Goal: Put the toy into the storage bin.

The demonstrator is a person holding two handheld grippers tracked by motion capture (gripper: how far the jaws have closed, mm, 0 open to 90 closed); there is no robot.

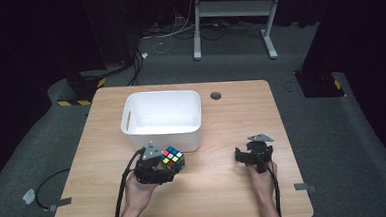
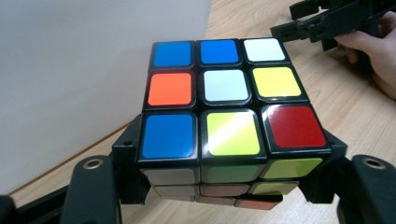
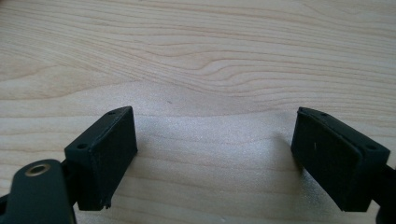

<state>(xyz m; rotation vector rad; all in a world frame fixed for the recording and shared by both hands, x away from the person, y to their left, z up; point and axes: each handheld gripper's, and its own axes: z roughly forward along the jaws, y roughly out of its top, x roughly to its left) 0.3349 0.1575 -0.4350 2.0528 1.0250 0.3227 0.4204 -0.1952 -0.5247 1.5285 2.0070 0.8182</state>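
Nearest the person, the left gripper (image 1: 170,166) has its fingers (image 2: 128,154) clamped on the puzzle cube (image 1: 173,158), one on each flank of the lowest layer, and in the left gripper view the cube's (image 2: 229,107) scrambled top face of blue, white, orange, yellow and red squares looks square and level in the grip. The cube sits low over the bench (image 1: 225,192), just in front of the white bin's (image 1: 163,136) near wall; whether it has fully left the wood I cannot tell, though a sliver of bench seems to show beneath it. Over on the other side the right gripper (image 1: 243,155) hangs well apart from the action, fingers (image 3: 105,154) spread wide with nothing but bare wood grain between them (an idle partner for now). So the grasp looks done, and the step in hand reads as the carry. Next up, by my judgement: raise the cube enough to clear the bin's rim (image 1: 162,132), move it forward over the open cavity (image 1: 164,114), then spread the fingers. The rim is the thing to watch, being so close ahead; a low pass could knock the cube askew in the grip.
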